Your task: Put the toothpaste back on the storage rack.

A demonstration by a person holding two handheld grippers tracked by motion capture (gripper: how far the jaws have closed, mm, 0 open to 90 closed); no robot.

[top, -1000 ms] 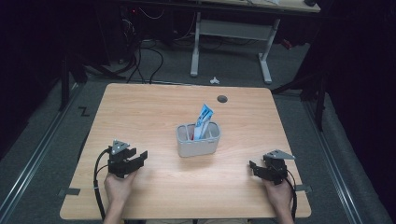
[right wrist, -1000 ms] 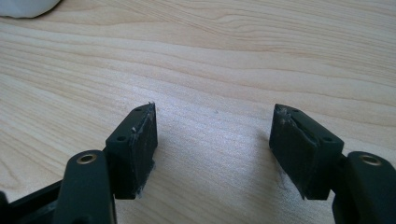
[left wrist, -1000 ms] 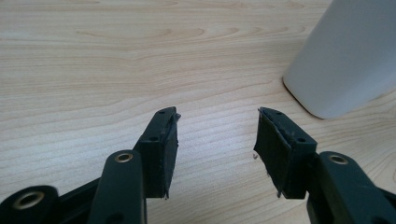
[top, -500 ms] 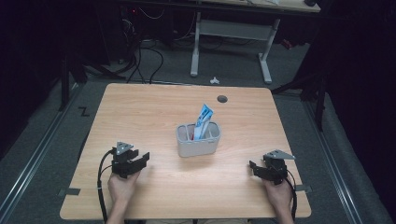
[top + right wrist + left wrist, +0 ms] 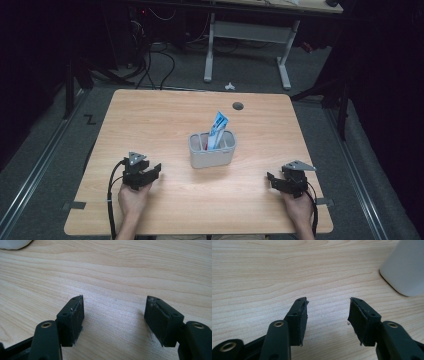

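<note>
A pale grey holder (image 5: 212, 149) stands upright at the middle of the wooden table (image 5: 160, 115), with a blue-and-white packet (image 5: 218, 129) sticking out of its top. My left gripper (image 5: 156, 170) rests on the table to the holder's lower left, held by a hand; its jaws stand open over bare wood (image 5: 328, 303), and the holder's rounded wall (image 5: 405, 267) lies ahead to the right. My right gripper (image 5: 270, 179) sits near the front right, jaws open over bare wood (image 5: 115, 302), with the holder's base (image 5: 13, 243) far off at the upper left.
A round cable hole (image 5: 238, 106) lies near the table's far edge. Beyond the table stand a white desk frame (image 5: 247, 37) and cables on the dark floor. Metal rails (image 5: 35, 170) run along the table's left side. Tape marks sit at the front corners.
My left gripper has shifted a little to the right, toward the holder. The right gripper and the holder have stayed where they were.
</note>
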